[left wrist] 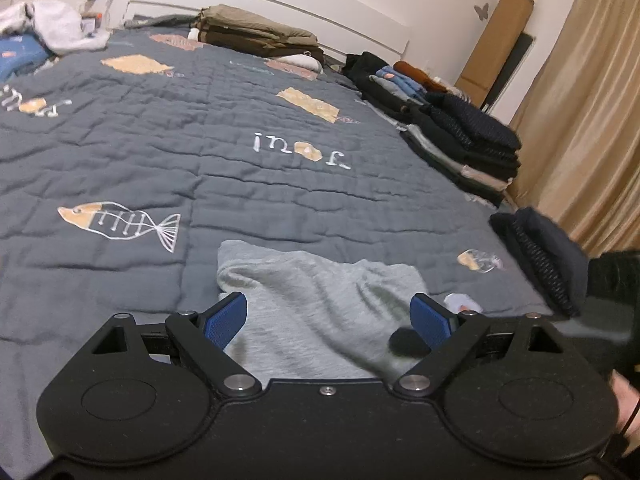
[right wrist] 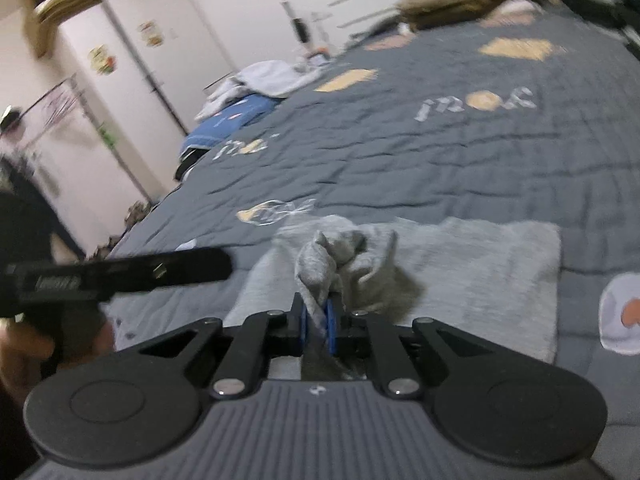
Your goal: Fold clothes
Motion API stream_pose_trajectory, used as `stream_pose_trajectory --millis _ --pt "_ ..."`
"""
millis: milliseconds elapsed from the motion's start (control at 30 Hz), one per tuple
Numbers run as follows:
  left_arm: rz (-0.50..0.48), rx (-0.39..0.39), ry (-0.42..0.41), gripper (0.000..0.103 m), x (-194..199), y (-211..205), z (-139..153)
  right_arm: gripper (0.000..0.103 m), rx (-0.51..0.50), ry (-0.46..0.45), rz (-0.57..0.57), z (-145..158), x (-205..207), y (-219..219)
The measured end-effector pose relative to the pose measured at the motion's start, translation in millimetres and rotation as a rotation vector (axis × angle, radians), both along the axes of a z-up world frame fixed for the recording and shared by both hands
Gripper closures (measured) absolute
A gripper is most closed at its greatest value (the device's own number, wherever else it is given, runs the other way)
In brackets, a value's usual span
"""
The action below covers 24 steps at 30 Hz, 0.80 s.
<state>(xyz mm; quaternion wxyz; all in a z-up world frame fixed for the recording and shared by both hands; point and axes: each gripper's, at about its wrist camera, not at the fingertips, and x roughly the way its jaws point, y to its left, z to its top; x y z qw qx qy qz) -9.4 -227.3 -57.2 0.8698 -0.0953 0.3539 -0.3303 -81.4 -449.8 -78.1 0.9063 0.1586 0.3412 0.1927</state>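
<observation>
A light grey garment [left wrist: 320, 300] lies on the dark grey quilt [left wrist: 200, 160] near the bed's front edge. My left gripper [left wrist: 328, 320] hovers over it with its blue pads [left wrist: 224, 320] wide apart and nothing pinched between them. In the right wrist view the same grey garment [right wrist: 480, 264] is spread flat, with a bunched fold [right wrist: 320, 268] lifted from it. My right gripper [right wrist: 316, 320] is shut on that fold, the cloth squeezed between its blue pads. The black body of the left gripper [right wrist: 120, 272] shows at the left of this view, held by a hand.
Stacks of folded dark clothes [left wrist: 472, 136] line the bed's right side, with another dark folded item [left wrist: 540, 256] nearer. A brown folded pile [left wrist: 256, 32] sits by the headboard. White and blue laundry [right wrist: 256, 84] lies at the bed's far corner. Beige curtains [left wrist: 592, 120] hang at right.
</observation>
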Motion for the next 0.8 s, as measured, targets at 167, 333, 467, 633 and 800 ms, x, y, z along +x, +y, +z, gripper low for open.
stream_pose_trajectory --millis 167,333,467,633,800 --pt "-0.058 -0.080 0.036 0.032 -1 2 0 0.093 -0.121 -0.037 0.058 7 -7 26" --pt "-0.098 -0.039 0.092 0.036 0 -8 -9 0.093 -0.209 -0.050 0.126 3 -16 46" --pt "-0.114 0.027 0.128 0.073 0 -16 -21 0.090 -0.242 -0.036 0.174 -1 -19 55" --pt "-0.095 0.107 0.165 0.093 5 -16 -35 0.082 -0.221 0.007 0.216 7 -20 46" --pt "-0.089 0.174 0.146 0.093 5 -17 -34 0.077 -0.063 0.010 0.132 20 -15 -3"
